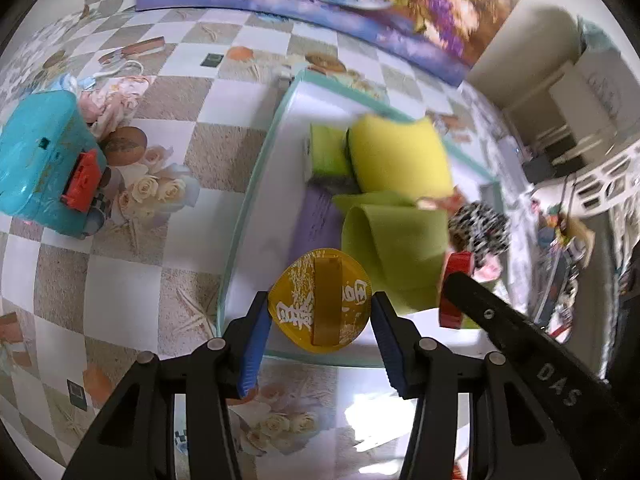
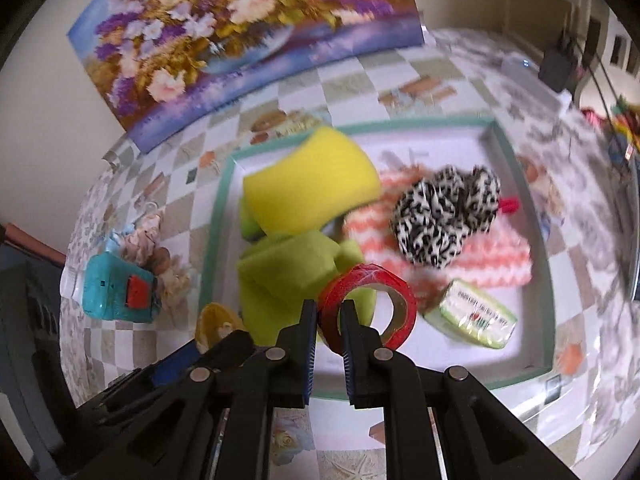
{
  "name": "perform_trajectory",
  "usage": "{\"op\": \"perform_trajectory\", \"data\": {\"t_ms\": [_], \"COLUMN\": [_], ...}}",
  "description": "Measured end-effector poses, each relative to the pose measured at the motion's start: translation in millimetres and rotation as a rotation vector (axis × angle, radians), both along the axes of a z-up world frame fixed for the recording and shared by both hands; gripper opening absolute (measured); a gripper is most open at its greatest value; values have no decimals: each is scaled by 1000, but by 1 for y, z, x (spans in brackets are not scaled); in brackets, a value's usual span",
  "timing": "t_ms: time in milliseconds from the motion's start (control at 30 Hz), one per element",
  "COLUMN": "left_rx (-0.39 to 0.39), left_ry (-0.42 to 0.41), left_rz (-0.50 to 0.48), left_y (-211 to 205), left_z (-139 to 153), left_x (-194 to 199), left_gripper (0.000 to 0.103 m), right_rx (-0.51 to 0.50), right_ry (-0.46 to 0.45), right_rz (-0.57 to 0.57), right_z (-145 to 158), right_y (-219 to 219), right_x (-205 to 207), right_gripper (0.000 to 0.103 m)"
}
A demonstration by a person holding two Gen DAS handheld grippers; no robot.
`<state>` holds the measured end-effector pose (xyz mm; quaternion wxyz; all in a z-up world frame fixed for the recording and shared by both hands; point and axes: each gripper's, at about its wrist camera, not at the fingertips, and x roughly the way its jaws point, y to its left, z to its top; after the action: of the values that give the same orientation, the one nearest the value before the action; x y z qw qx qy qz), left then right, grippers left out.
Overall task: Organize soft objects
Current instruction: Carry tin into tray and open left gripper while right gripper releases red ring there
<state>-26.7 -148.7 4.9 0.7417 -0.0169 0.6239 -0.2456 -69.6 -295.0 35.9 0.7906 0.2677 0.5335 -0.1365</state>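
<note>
Over tray (image 2: 520, 380) | L gripper (image 1: 320, 312) pinching yellow packet (image 1: 320, 300) | R gripper (image 2: 328, 316) pinching red tape roll (image 2: 372, 300) | step: carrying both in | next: lower, let go.

The right gripper (image 2: 329, 322) pinches the wall of a red tape roll (image 2: 370, 304) over the teal-rimmed tray's (image 2: 520, 216) near edge. A yellow sponge (image 2: 308, 178) sits toward its far left corner; a leopard-print pompom (image 2: 446, 216) rests on a coral-striped cloth (image 2: 496, 258) toward the right edge
</note>
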Motion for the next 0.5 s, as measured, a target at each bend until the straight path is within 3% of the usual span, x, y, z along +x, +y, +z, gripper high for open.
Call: {"op": "perform_trajectory", "data": {"t_ms": [167, 300, 500], "left_rx": [13, -5, -21], "left_ry": [-7, -24, -50], "left_rz": [-2, 7, 16], "left_y": [-1, 3, 5], "left_z": [-2, 4, 13], "left_x": [3, 5, 8], "left_gripper": [54, 63, 65], "right_rx": [11, -16, -52], "right_ry": [3, 2, -22], "right_rz": [-12, -3, -1], "right_z": [1, 6, 18], "right_y": [-3, 0, 0], "right_x": [-2, 1, 1], "right_gripper": [15, 15, 15]}}
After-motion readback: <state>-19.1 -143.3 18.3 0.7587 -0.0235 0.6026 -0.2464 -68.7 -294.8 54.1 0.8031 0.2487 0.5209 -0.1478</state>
